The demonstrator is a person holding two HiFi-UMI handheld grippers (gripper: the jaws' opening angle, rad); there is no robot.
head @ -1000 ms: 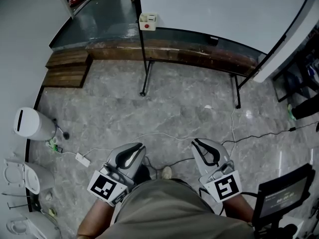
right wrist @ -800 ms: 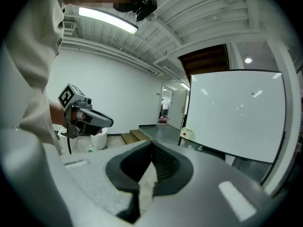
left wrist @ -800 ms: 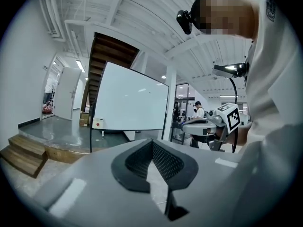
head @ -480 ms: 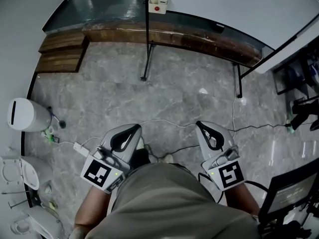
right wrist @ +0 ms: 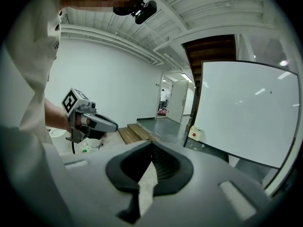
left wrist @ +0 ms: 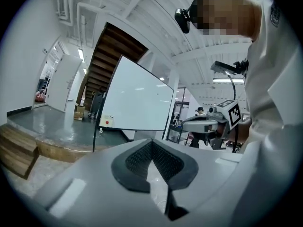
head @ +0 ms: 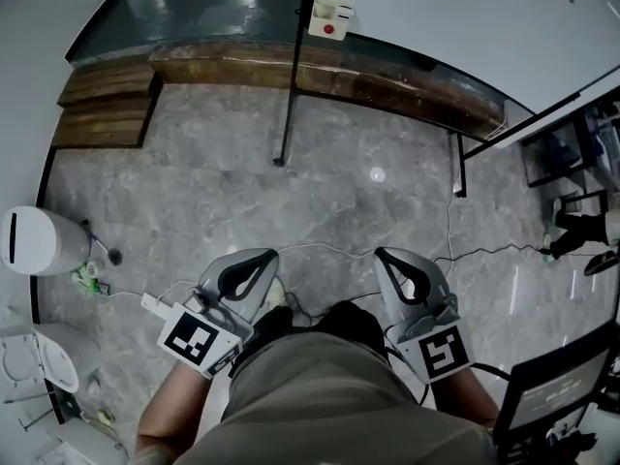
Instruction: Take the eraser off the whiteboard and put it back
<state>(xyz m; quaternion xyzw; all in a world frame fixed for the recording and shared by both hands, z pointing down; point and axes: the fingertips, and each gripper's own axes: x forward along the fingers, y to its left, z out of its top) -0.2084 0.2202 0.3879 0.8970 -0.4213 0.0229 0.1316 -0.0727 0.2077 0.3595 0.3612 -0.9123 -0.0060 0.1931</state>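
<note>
The whiteboard (head: 465, 17) stands on a black frame across the top of the head view. A small white block with a red dot (head: 331, 17), possibly the eraser, sits at its lower left corner, also seen in the left gripper view (left wrist: 106, 122) and the right gripper view (right wrist: 196, 133). My left gripper (head: 263, 257) and right gripper (head: 386, 256) are held low in front of the person's body, far short of the board. Both are shut with nothing between the jaws (left wrist: 151, 143) (right wrist: 152, 145). Each gripper shows in the other's view: the right gripper (left wrist: 208, 124), the left gripper (right wrist: 92, 122).
The board's stand legs (head: 283, 114) rest on the marble floor before a raised wooden-edged platform (head: 387, 80). Wooden steps (head: 102, 105) lie at the left, with a white bin (head: 39, 240) below them. Cables (head: 320, 250) and a power strip (head: 155, 305) cross the floor; a screen (head: 557, 386) stands at the lower right.
The person has walked toward the whiteboard, so the board and platform sit larger and nearer. Both grippers' jaws went from slightly apart to shut, with nothing in them.
</note>
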